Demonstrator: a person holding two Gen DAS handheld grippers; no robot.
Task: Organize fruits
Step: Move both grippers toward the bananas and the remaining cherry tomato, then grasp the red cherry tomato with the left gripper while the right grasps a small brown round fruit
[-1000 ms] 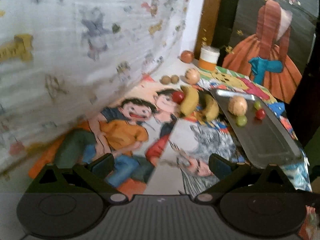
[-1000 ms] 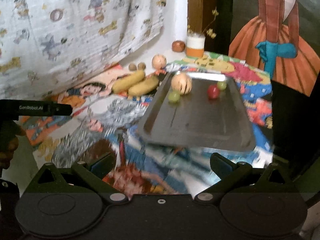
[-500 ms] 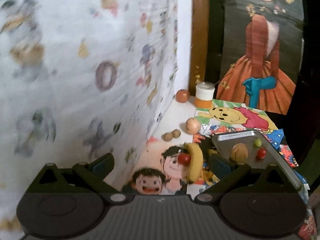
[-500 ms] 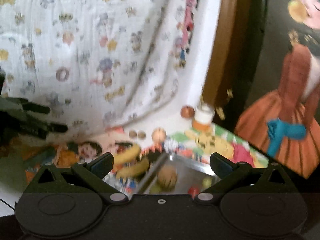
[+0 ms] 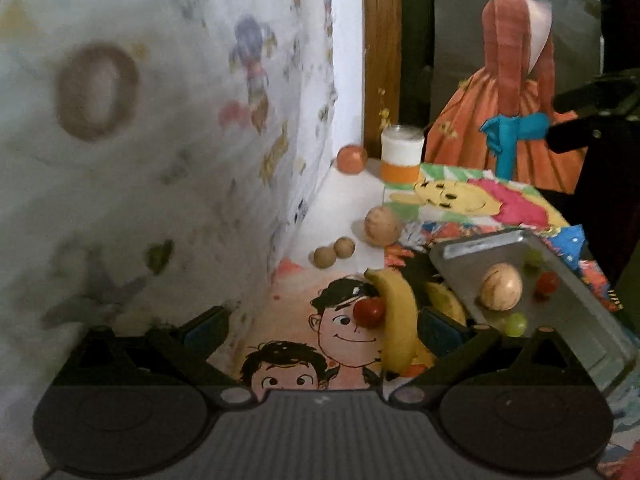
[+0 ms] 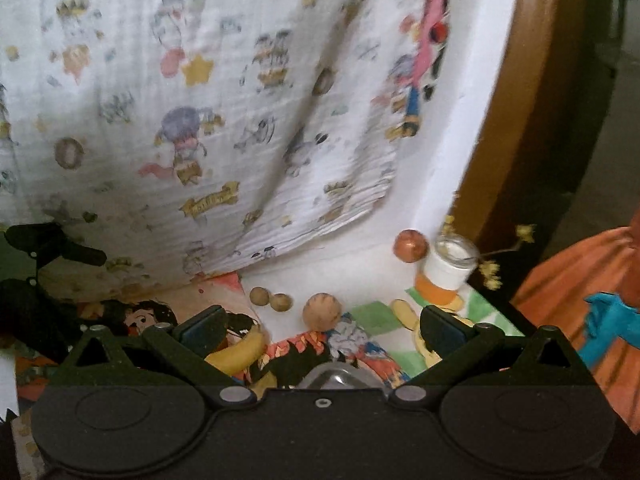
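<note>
Left wrist — smooth curved banana [image 5: 397,320], flat metal tray [image 5: 576,320]

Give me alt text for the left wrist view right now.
The open left gripper hovers empty over a cartoon-print cloth, pointing at a small red fruit beside two bananas. To the right, a metal tray holds a round tan fruit, a red one and green grapes.

Left hand-held gripper [image 5: 322,326]: black body w/ ribbed grey centre, two round discs, silver screws. Right hand-held gripper [image 6: 322,326] same build, matte black; fingers [image 6: 202,326] w/ blue pads.
</note>
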